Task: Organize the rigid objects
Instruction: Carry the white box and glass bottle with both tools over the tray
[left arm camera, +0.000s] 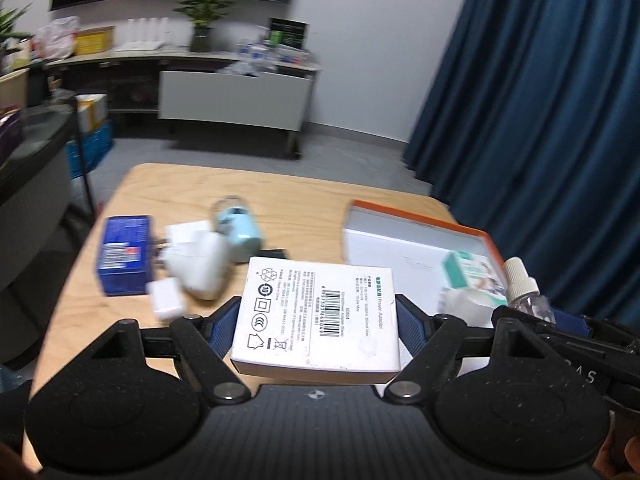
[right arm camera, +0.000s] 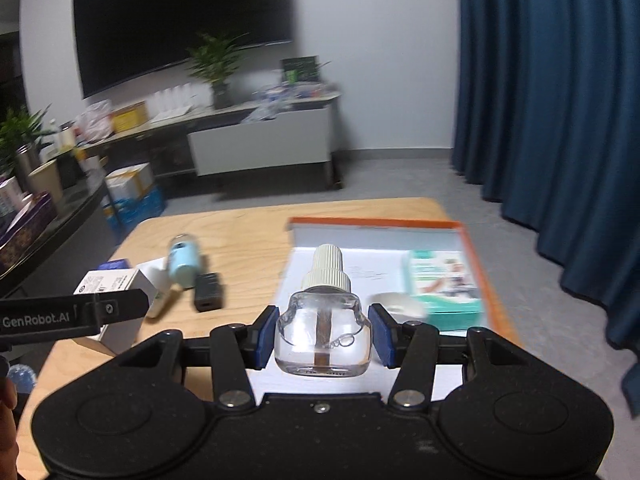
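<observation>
My left gripper (left arm camera: 316, 320) is shut on a white power adapter box (left arm camera: 318, 316), held above the wooden table (left arm camera: 168, 184). My right gripper (right arm camera: 323, 334) is shut on a clear glass bottle (right arm camera: 324, 340) with a white ribbed cap, held over the orange-rimmed white tray (right arm camera: 380, 222); that bottle (left arm camera: 524, 292) shows at the right in the left wrist view. The tray (left arm camera: 416, 220) holds a teal and white box (right arm camera: 444, 280) and a white rounded object (right arm camera: 398, 306). On the table lie a blue box (left arm camera: 122, 254), white chargers (left arm camera: 196, 268), a pale blue cylinder (right arm camera: 183, 260) and a black adapter (right arm camera: 208, 292).
A dark blue curtain (right arm camera: 560, 120) hangs along the right. Behind the table stand a low cabinet (right arm camera: 260, 144) with clutter and a plant, and a dark screen on the wall. A dark counter (left arm camera: 36, 168) flanks the table's left side. A hand (right arm camera: 8, 420) shows at the left edge.
</observation>
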The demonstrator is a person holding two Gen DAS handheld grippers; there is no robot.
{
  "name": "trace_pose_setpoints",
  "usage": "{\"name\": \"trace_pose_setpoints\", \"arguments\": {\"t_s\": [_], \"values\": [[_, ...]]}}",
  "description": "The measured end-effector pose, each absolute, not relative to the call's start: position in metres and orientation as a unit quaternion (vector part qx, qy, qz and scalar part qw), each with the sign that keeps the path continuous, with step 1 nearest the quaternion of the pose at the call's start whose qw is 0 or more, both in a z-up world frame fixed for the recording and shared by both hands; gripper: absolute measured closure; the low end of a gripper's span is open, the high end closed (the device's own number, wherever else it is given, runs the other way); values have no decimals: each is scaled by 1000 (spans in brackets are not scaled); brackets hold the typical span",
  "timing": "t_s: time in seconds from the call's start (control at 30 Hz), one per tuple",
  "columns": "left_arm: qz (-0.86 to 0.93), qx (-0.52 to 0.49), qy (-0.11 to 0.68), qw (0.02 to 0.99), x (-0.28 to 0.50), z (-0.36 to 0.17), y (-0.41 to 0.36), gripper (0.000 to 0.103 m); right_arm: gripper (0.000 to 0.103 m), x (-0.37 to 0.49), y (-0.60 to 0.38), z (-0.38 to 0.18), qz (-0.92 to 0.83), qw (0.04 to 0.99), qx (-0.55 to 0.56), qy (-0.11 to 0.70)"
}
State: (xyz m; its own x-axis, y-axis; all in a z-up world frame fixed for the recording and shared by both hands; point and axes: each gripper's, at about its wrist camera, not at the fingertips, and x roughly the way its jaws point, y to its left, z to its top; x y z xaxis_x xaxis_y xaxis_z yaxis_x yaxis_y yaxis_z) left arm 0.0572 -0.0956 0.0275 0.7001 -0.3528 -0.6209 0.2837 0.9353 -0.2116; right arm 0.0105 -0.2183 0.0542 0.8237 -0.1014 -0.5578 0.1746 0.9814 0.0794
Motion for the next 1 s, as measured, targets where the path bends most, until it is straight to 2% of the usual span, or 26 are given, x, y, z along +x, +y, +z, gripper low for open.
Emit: {"name": "trace_pose_setpoints", "arguments": {"t_s": [0.4,1.0], "values": [[-214,-23,341,915,60,32,-144,23,43,-13,-259,63,-117,953,90,263],[-220,-4,327,919,85,37,-177,23,43,14,-280,69,-110,957,96,251]]}}
